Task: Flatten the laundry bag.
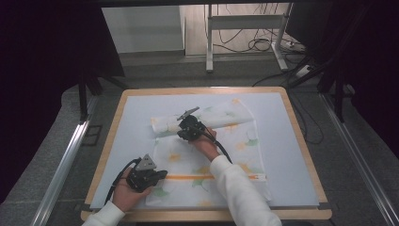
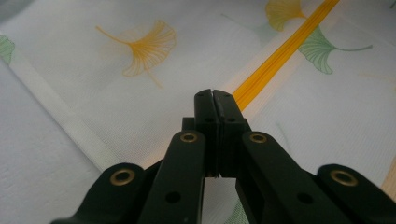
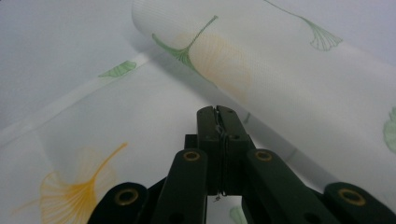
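A white cloth (image 1: 235,141) printed with yellow and green ginkgo leaves lies spread on the table; an orange stripe (image 1: 188,177) runs across its near part. Its far edge is turned over into a loose roll (image 1: 207,117). My right gripper (image 1: 184,131) hovers over the cloth just short of that roll (image 3: 224,51), jaws shut (image 3: 217,112), with a thin pale sliver in the seam. My left gripper (image 1: 161,174) is at the cloth's near left corner, jaws shut (image 2: 213,95) and empty, pointing along the orange stripe (image 2: 280,56).
A pale mat (image 1: 136,113) covers the wooden table (image 1: 111,141). Bare mat lies left and right of the cloth. Beyond the table stand a metal frame (image 1: 244,21) and floor cables (image 1: 263,44).
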`<state>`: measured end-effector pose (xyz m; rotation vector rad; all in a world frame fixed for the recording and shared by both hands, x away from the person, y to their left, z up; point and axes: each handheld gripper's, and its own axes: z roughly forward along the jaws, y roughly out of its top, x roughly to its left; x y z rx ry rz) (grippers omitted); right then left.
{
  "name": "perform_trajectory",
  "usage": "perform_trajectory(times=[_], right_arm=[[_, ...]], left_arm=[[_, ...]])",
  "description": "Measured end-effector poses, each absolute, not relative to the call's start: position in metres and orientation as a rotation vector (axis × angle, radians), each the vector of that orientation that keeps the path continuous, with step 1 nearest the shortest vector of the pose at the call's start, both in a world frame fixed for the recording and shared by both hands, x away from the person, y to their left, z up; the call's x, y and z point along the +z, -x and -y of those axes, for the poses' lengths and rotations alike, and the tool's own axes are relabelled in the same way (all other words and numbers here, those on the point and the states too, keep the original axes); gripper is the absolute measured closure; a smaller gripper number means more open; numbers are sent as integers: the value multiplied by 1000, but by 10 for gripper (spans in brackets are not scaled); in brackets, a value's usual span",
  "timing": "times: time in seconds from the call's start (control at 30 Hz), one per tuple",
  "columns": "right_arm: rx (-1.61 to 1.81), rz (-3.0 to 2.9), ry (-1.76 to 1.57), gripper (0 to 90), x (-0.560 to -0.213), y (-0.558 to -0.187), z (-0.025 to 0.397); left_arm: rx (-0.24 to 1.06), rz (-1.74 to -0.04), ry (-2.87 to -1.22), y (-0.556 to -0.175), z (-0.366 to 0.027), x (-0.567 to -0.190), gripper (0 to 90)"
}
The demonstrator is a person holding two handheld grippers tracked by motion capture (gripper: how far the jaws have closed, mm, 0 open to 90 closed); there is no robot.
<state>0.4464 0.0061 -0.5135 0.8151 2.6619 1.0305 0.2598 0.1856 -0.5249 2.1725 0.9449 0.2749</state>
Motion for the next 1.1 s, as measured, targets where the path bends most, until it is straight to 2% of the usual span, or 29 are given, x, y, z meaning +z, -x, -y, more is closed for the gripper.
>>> perform_trajectory(times=[0.33,0.9,1.1], right_arm=[[995,-2668,-841,884,-526,-463,-24],[1000,-2512,-1101,884,-526,-526,-19],[992,-2528,-1078,885,-519,-518,-10]], left_arm=[[283,-926,-2173,-258,-185,-523,893],[278,-934,-2162,-262,-187,-521,890],[279,-931,-2158,-263,-188,-520,890]])
